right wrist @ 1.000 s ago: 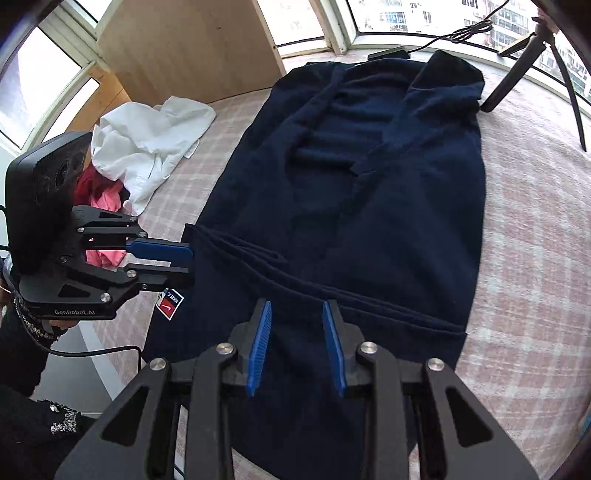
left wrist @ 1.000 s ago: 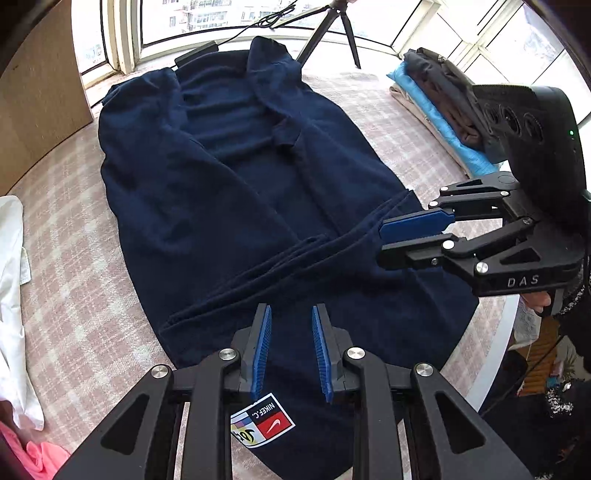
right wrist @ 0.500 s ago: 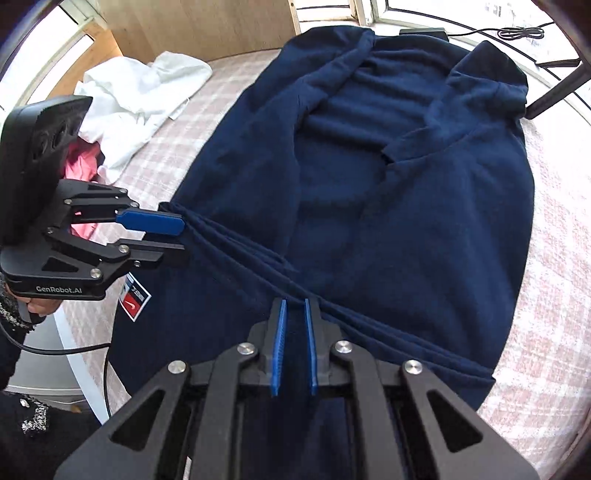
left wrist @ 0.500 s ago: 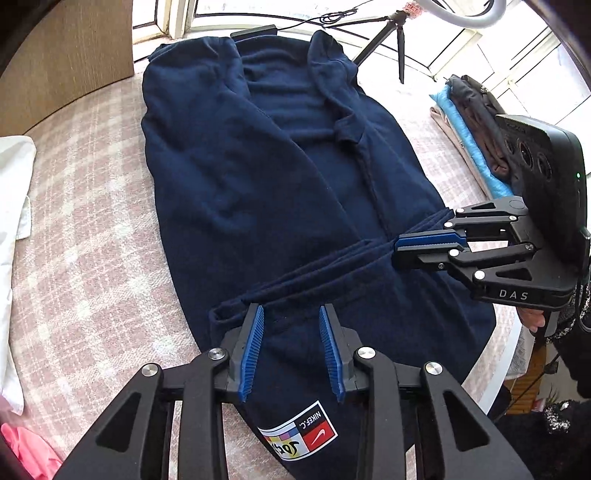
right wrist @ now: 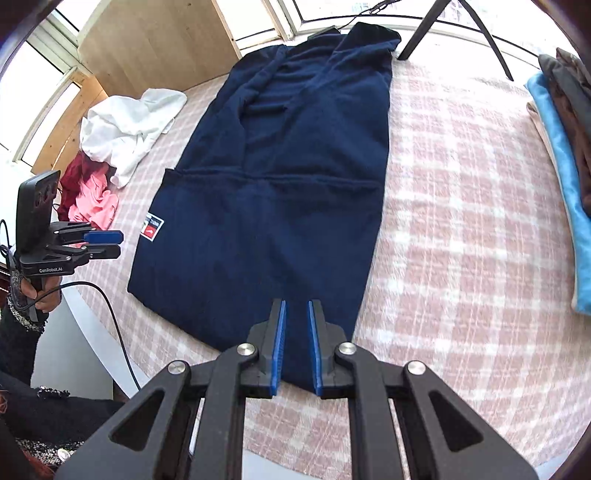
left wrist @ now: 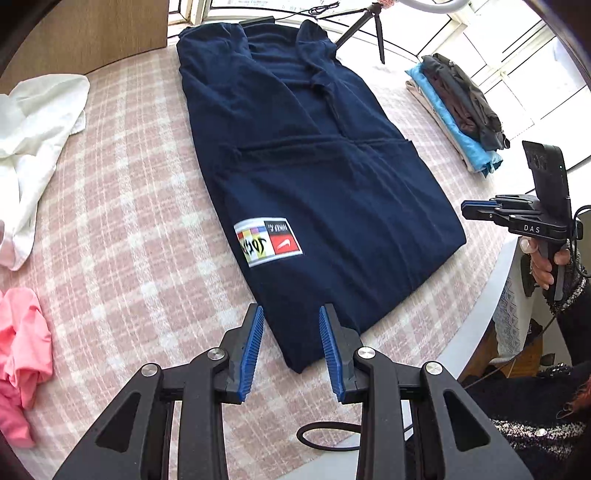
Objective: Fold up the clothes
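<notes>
A navy garment (left wrist: 325, 192) lies flat on the pink plaid table (left wrist: 129, 229), its lower part folded up to a crease across the middle. A colourful logo patch (left wrist: 267, 240) faces up near its left edge. My left gripper (left wrist: 293, 347) hangs open above the garment's near corner and grips nothing; in the right wrist view the left gripper (right wrist: 105, 242) is off the cloth by the table edge. My right gripper (right wrist: 296, 341) hovers over the near edge of the navy garment (right wrist: 280, 206) with a narrow gap, its jaws opening, not pressing on the cloth. The left wrist view shows the right gripper (left wrist: 476, 210) clear of the garment.
A white garment (left wrist: 37, 122) and a pink one (left wrist: 22, 350) lie at the left. A stack of folded clothes (left wrist: 458, 114) sits at the right. A tripod (left wrist: 369, 26) stands at the far edge beside a wooden board (left wrist: 85, 33). A black cable (left wrist: 325, 435) loops at the near table edge.
Both grippers have drawn back from the crease toward the near edge and moved apart, off the cloth's sides. The right jaws are narrower than a second ago.
</notes>
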Tool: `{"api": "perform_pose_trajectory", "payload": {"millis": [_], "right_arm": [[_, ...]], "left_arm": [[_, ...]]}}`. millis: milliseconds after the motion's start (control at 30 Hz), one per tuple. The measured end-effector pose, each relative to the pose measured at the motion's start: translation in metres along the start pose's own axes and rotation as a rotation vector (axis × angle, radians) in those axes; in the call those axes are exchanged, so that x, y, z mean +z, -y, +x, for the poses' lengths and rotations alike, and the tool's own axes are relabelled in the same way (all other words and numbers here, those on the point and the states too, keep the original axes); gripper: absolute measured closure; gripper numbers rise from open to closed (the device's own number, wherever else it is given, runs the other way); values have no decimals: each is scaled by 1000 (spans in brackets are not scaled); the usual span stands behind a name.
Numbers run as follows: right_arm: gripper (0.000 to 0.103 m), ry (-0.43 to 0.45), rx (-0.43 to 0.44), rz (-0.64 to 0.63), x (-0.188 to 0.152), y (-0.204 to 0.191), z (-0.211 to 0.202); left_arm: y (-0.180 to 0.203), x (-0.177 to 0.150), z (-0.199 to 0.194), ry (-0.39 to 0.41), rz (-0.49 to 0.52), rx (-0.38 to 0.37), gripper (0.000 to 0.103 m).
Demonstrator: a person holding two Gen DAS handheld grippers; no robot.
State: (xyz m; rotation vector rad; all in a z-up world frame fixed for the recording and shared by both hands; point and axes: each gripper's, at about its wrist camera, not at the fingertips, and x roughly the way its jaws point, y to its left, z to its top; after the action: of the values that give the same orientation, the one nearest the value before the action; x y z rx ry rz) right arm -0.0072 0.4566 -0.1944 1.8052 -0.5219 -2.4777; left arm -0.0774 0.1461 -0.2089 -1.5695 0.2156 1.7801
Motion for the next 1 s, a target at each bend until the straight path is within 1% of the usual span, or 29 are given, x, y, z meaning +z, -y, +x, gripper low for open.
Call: {"api": "perform_pose_trajectory", "payload": {"millis": [67,100,133,267,333,367,400,467,533,633,667,700,733,767,833,900,967,1000], "right_arm": [[87,-16,-3,9,-17,1,7],[80,-18,-11,14,-23,3,9],[75,-18,-22,13,-28,3,10],[73,-17,-65,-29,-39,2,12],[68,-11,-68,-51,-42,3,14],[67,-10,-71,-58,-42,4,15],[67,-12,-79,-65,-42,4,17],[67,-19,-93,-73,-41,6,20],[67,-3,-66,-76,-39,7,20],[67,5,-33,-79,-34,7,22],[68,3,-30,-81,-33,8,23],[74,2,-28,-83,-31,8,25],[86,-3,-29,-83,-30,8,26],[91,-7,-29,-83,-29,9,27],[94,4,-29,-85,-27,11,20],[95,7,-21,-76,-27,19,15],[99,-20,-64,-52,-31,23,22],[99,-30,-81,-49,-33,21,24]], "left_arm": [[3,-13,5,-12,-10,-19,73],[5,-17,7,-17,-13,-17,73],[5,-20,9,-20,-13,-16,73],[9,-21,17,-24,-2,-17,73],[10,-20,23,-29,3,0,75],[10,-20,26,-36,-2,14,77],[10,-20,27,-35,-2,20,84],[9,-20,25,-30,4,19,90],[8,-21,26,-30,4,24,96],[6,-20,26,-32,3,21,98],[7,-20,26,-29,5,21,99],[7,-20,25,-23,9,24,100],[9,-19,24,-20,13,31,100],[11,-19,21,-15,21,41,101],[13,-20,13,4,36,40,101],[10,-21,17,-11,28,40,101],[7,-23,25,-35,22,44,101],[7,-23,26,-35,19,43,101]]}}
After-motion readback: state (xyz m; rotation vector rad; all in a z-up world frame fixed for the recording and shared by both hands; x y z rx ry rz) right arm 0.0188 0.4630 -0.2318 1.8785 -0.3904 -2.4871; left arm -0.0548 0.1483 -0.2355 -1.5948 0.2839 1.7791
